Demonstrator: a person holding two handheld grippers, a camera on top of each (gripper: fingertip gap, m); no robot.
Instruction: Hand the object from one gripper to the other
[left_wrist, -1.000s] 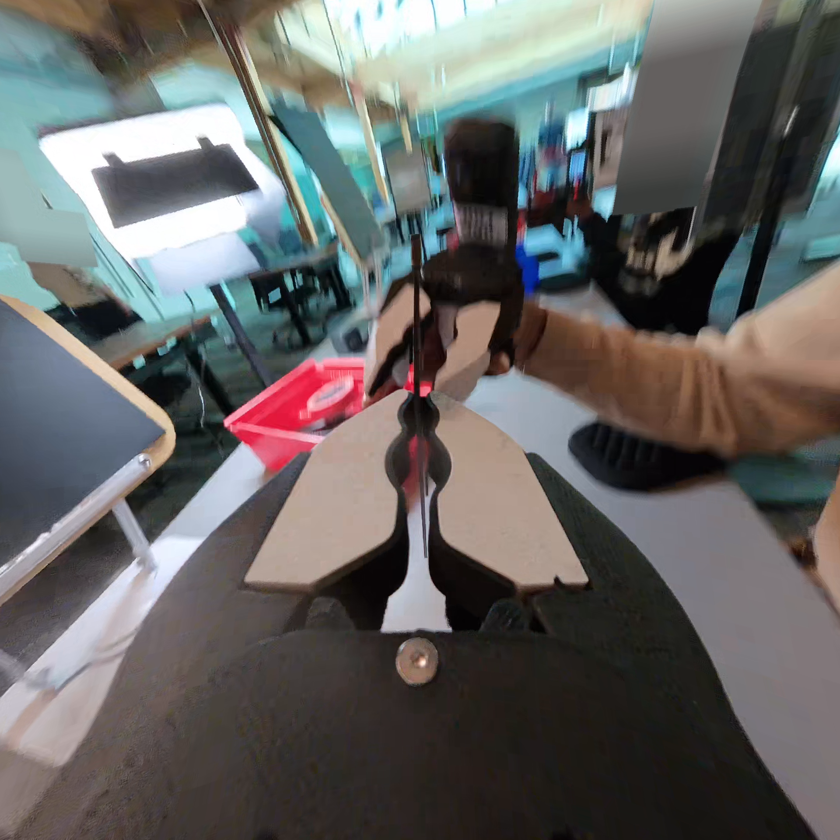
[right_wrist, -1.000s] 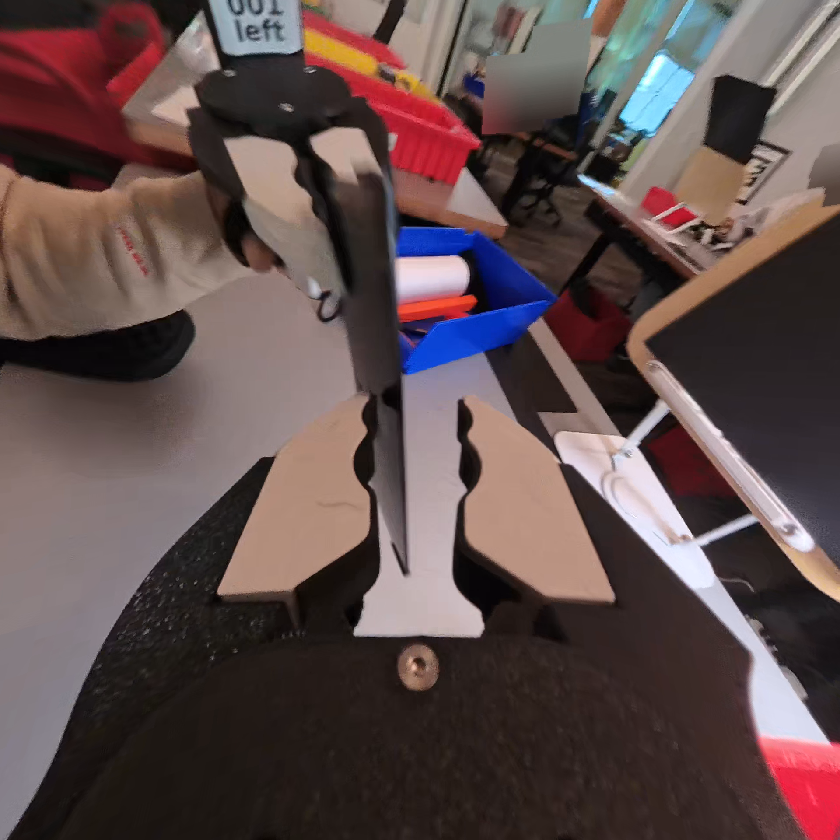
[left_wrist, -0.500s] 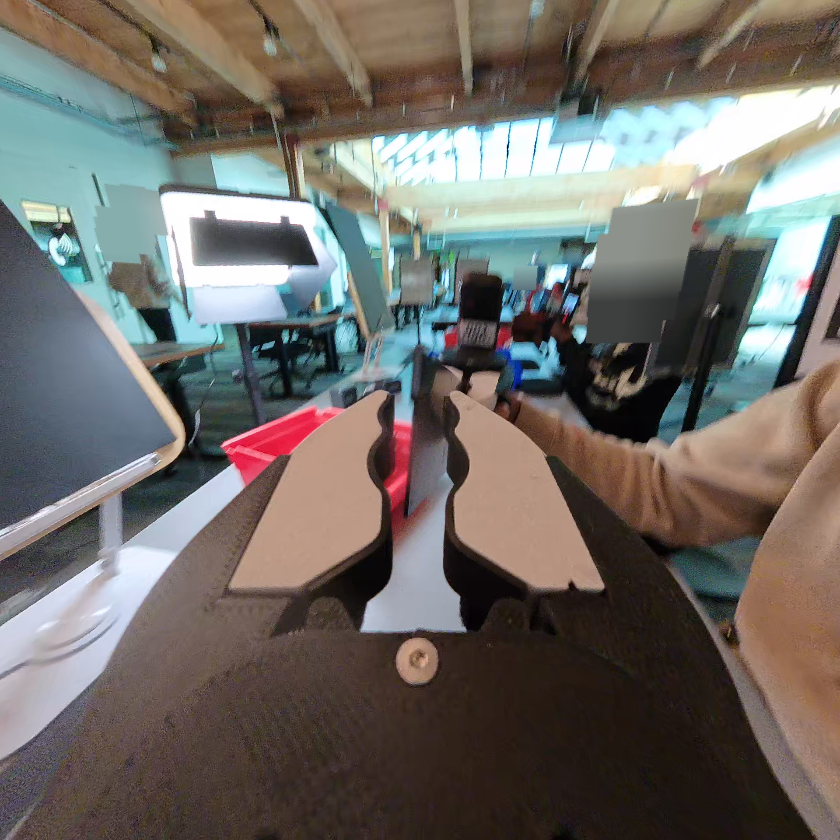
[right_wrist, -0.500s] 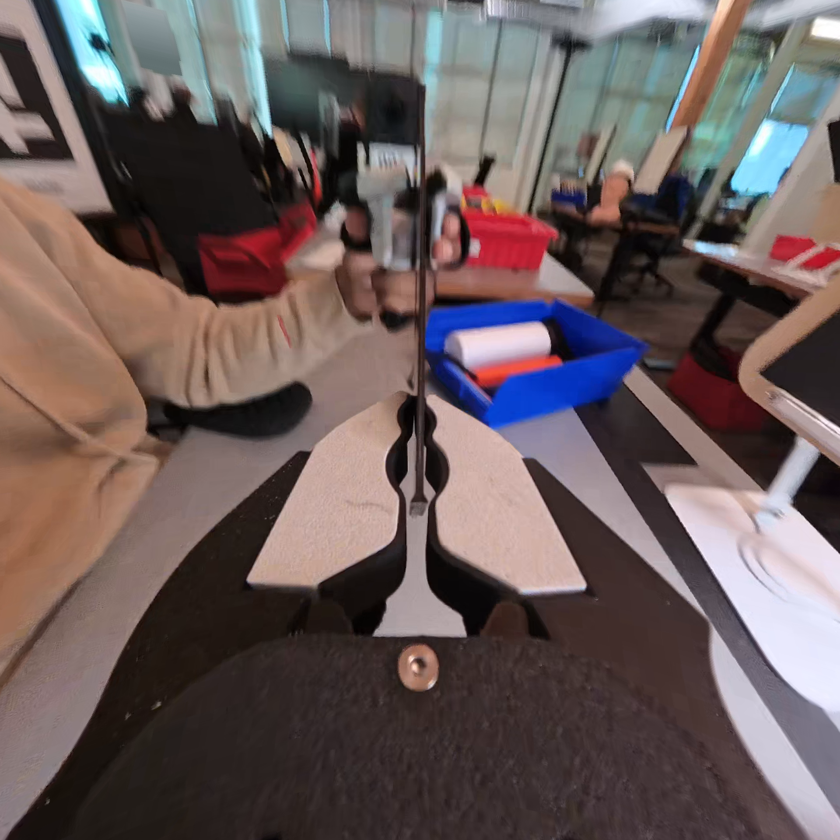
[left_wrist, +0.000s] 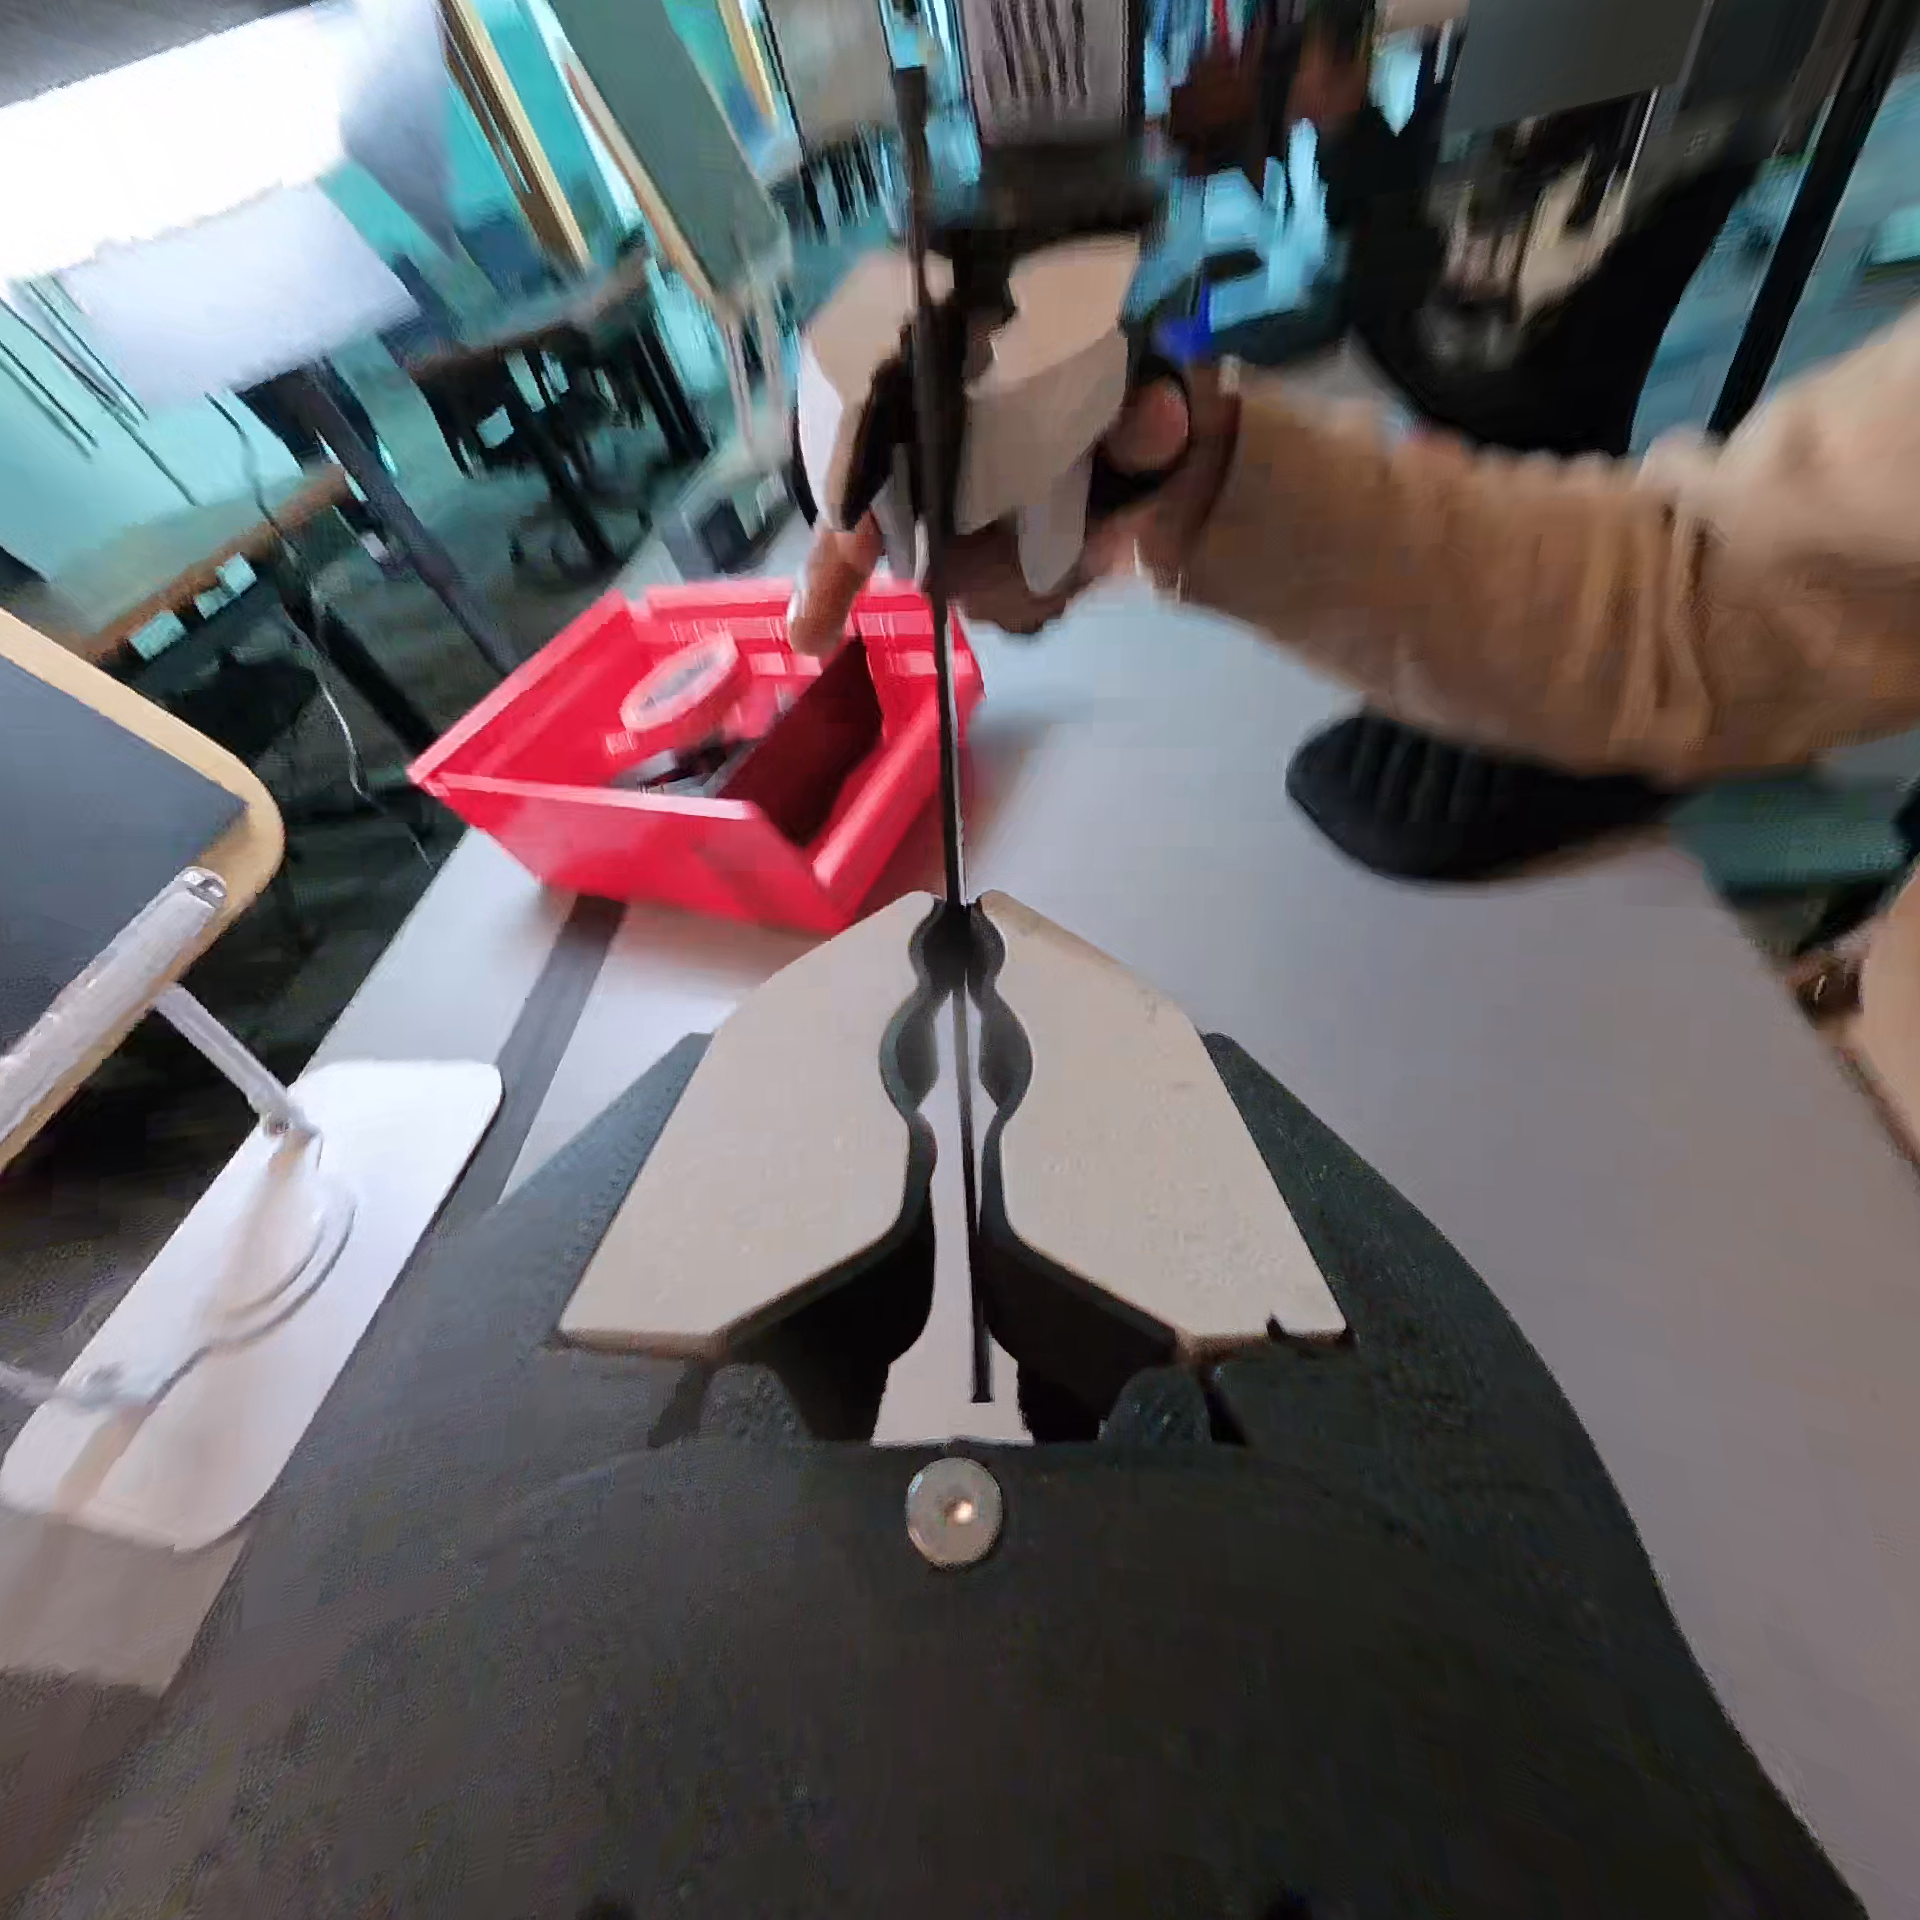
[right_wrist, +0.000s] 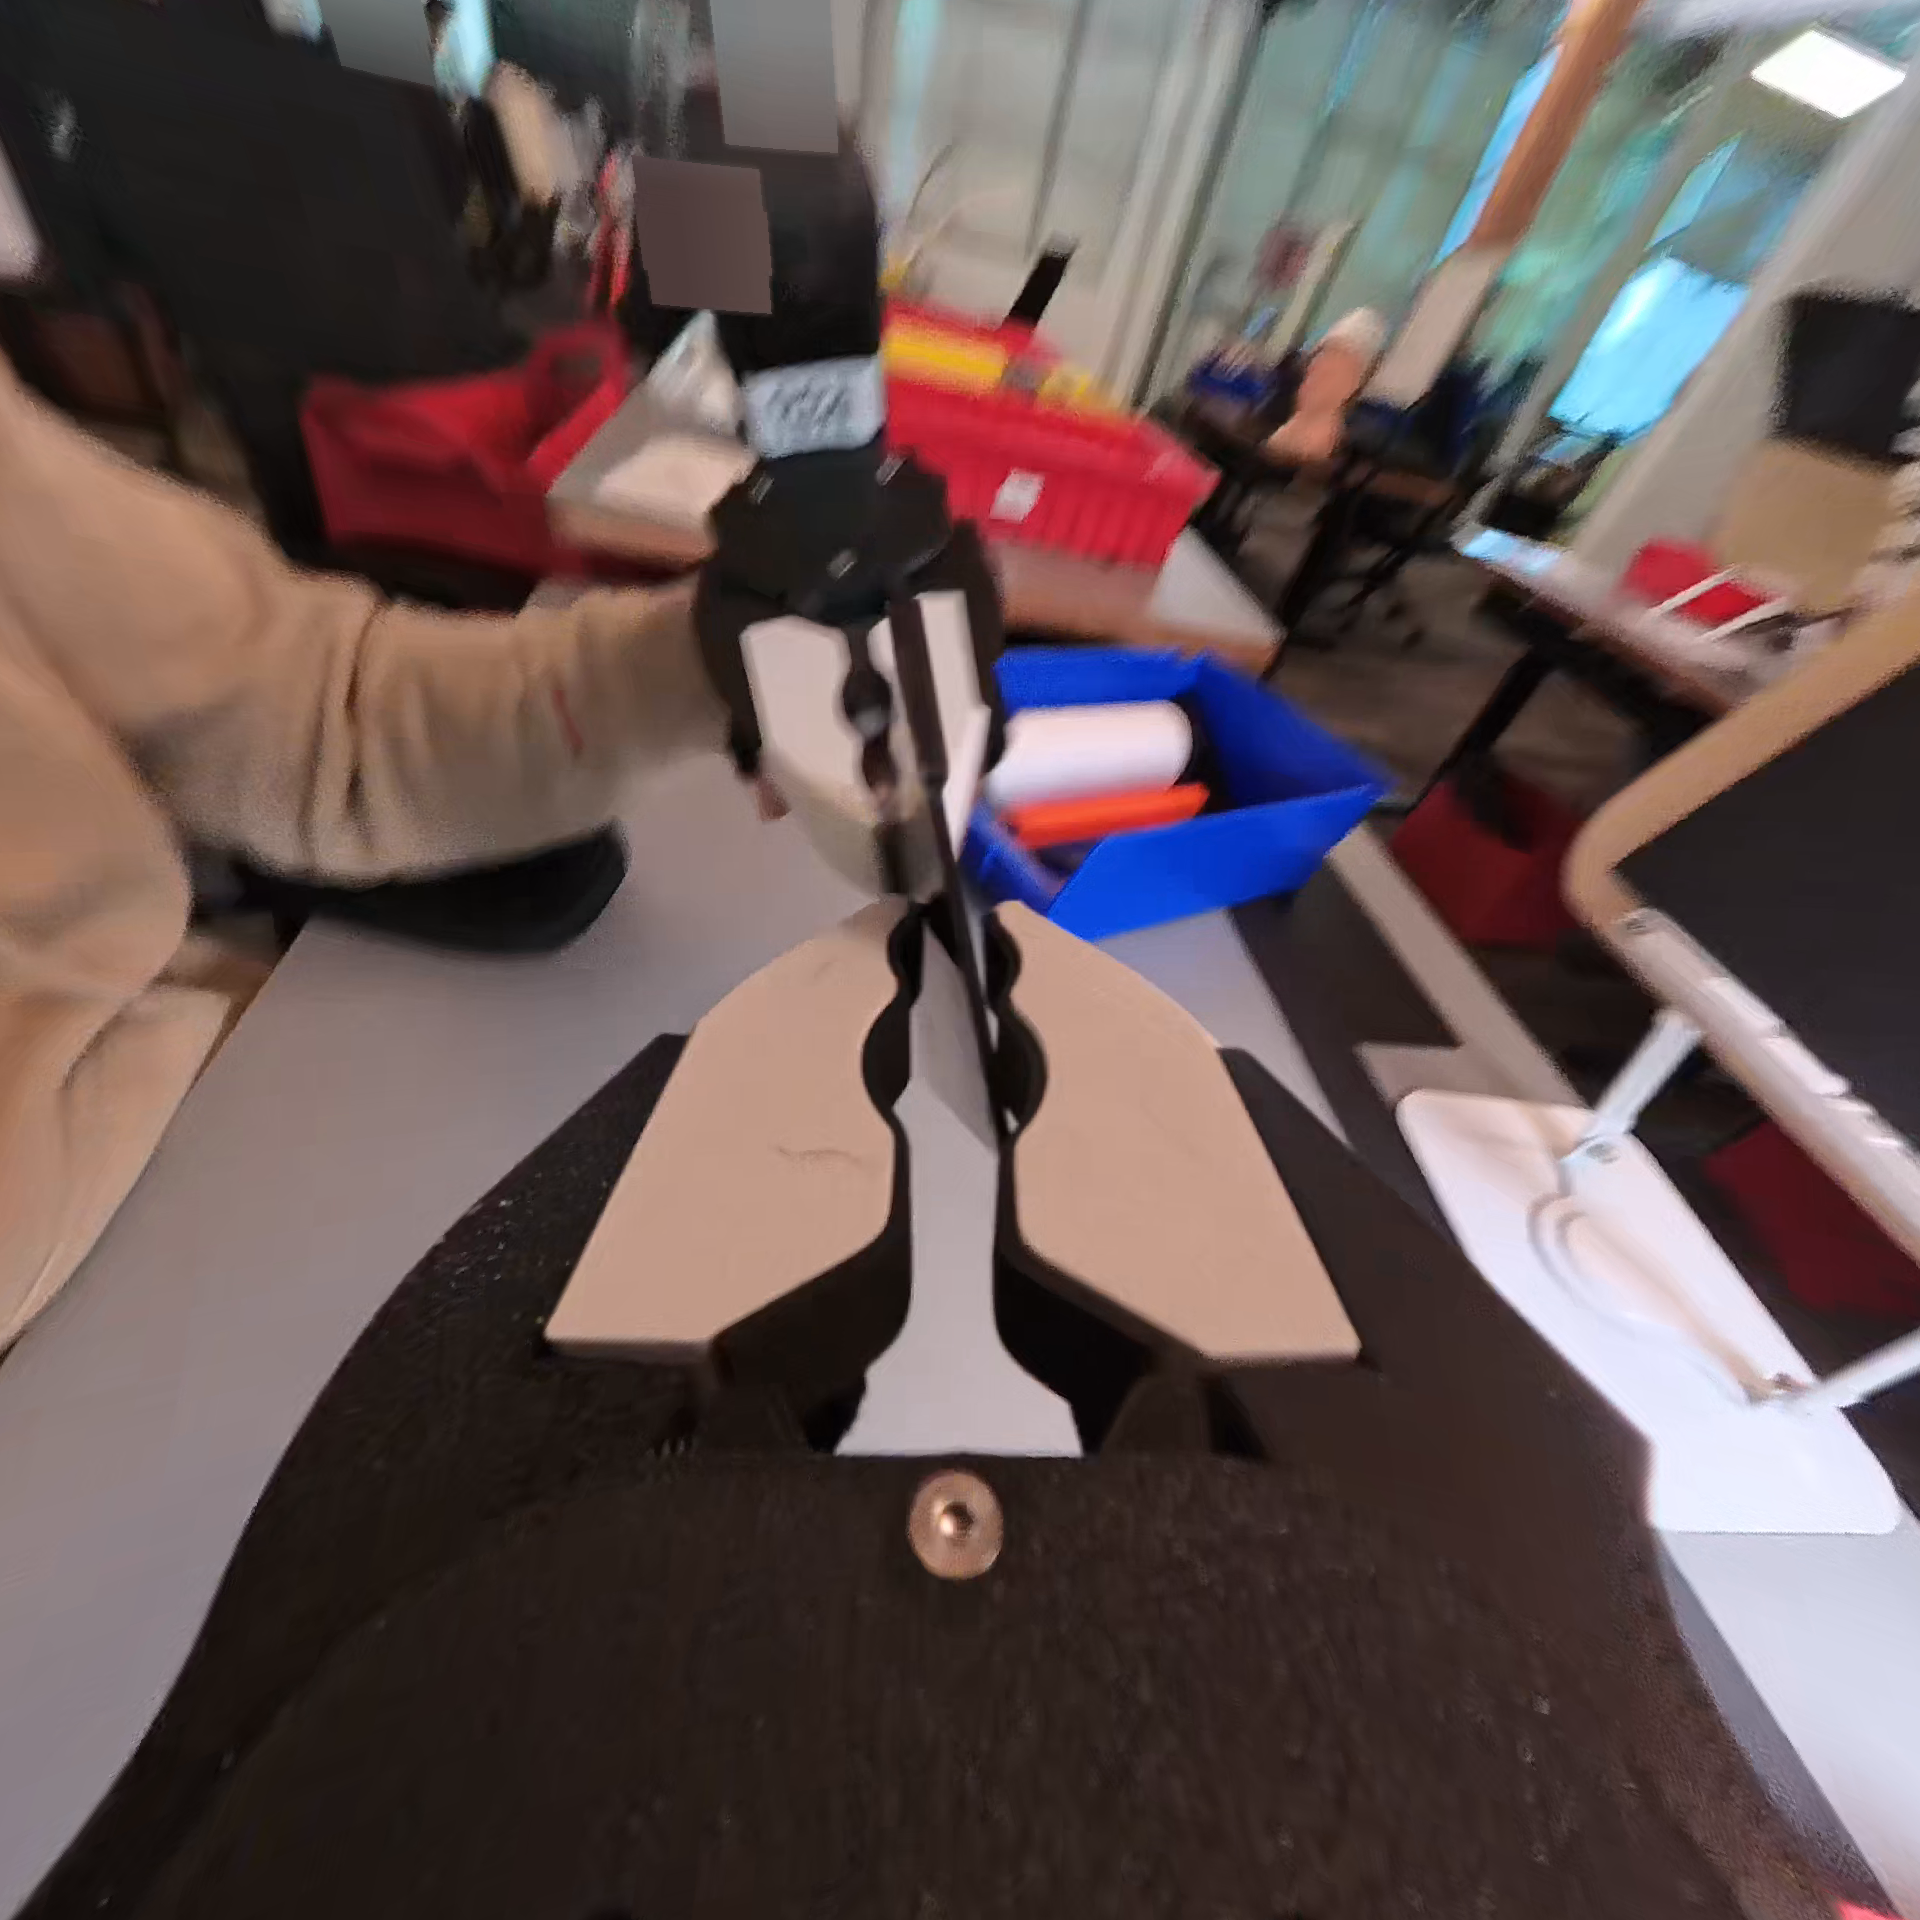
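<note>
We see a thin black flat plate (left_wrist: 951, 727), edge-on, clamped in our left tool (left_wrist: 956, 920); our right tool (right_wrist: 951, 920) stands slightly apart around it above the grey surface (left_wrist: 1455, 1039).

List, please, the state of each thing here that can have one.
Left hand-held gripper: shut on the black plate.
Right hand-held gripper: slightly open around the plate's other end.
Black plate: held in the air, seen edge-on.
Red bin: open, items inside.
Blue bin: open, a white roll inside.
</note>
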